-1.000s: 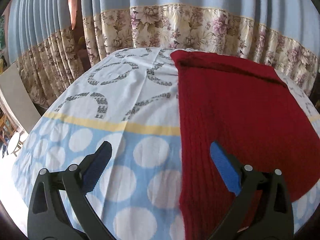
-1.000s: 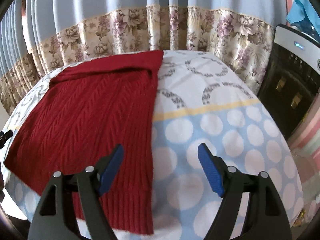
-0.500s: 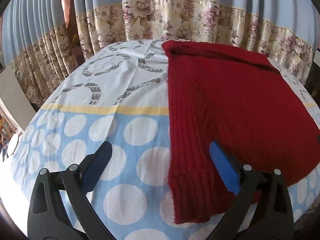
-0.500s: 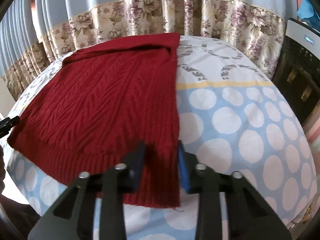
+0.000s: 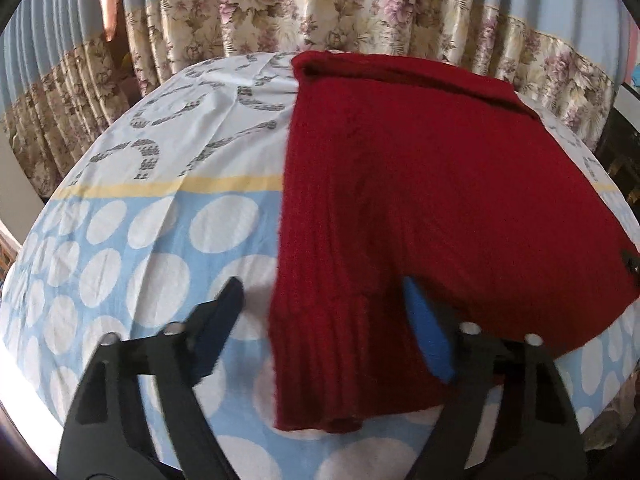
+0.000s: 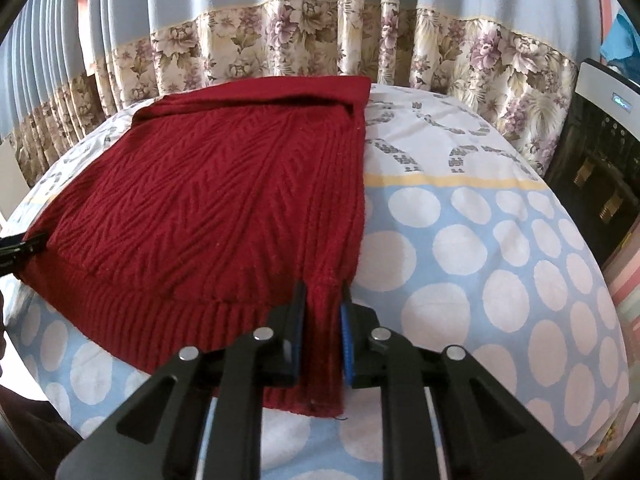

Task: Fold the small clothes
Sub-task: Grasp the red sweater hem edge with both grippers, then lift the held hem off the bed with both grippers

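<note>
Sweater (image 6: 208, 208) hem clamped in right gripper (image 6: 322, 340) jaws (edge hidden) | left gripper (image 5: 320, 332) jaws apart

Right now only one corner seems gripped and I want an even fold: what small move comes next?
Probably close the left gripper on the dark red knitted sweater's near hem corner. Its jaws stand open around that corner, while the right gripper is already clamped on the opposite corner, so both ends could lift together.

Left gripper (image 5: 322, 332): black angular frame w/ cutout slots, silver screws by each finger base, blue ribbed pads (image 5: 430, 334) showing inside. Right gripper (image 6: 323, 332): same black build, silver screws, blue pads.
</note>
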`<state>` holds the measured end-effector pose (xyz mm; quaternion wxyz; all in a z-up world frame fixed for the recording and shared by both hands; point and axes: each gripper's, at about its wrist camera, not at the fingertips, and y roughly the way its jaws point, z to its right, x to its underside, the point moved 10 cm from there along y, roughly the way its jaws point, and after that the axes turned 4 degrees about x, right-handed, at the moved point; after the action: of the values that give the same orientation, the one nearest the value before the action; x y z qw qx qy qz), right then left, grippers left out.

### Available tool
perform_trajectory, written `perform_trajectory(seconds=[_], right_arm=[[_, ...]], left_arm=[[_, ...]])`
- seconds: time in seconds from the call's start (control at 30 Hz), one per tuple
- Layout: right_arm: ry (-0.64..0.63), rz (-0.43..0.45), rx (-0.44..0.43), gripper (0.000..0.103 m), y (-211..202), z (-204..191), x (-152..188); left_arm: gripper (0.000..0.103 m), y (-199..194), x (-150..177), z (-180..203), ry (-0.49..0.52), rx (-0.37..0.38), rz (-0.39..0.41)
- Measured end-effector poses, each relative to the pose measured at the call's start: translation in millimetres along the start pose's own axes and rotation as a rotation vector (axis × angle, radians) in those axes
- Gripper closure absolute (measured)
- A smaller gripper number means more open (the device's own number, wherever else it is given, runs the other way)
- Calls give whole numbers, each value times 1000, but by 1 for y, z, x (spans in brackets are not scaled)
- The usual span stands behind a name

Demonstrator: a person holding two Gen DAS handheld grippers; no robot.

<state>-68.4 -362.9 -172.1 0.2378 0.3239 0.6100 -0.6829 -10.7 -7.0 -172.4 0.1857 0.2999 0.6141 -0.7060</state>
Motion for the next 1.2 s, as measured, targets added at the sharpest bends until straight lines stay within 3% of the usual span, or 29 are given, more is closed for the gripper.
perform_trajectory(seconds=[0.03,0.27,0.33,0.43,0.67,0.83,1.07,1.2], right_arm=[[6,3,-1,88,0,0,0],[48,23,-18,88,-1,4,1],[70,17,-38,89,-1,5,1],[63,12,-44,89,-1,5,-1],[117,3,-69,90,-4,12,-8],[55,44,-26,91,-12,8,-18],[43,124,-8,91,-31,10,-44],[46,125,-20,91,-36,11,-50]], left_arm=[[44,0,0,4,7,14,-4],[53,-3,0,10,16,11,-3],[75,-5,-1,9,-12,26,0],[83,-7,-2,5,-56,51,-4],[86,-12,-7,11,9,26,0],[86,-19,-15,15,38,36,18],[86,-30,-34,18,21,44,64],[86,-37,-42,19,4,78,70]])
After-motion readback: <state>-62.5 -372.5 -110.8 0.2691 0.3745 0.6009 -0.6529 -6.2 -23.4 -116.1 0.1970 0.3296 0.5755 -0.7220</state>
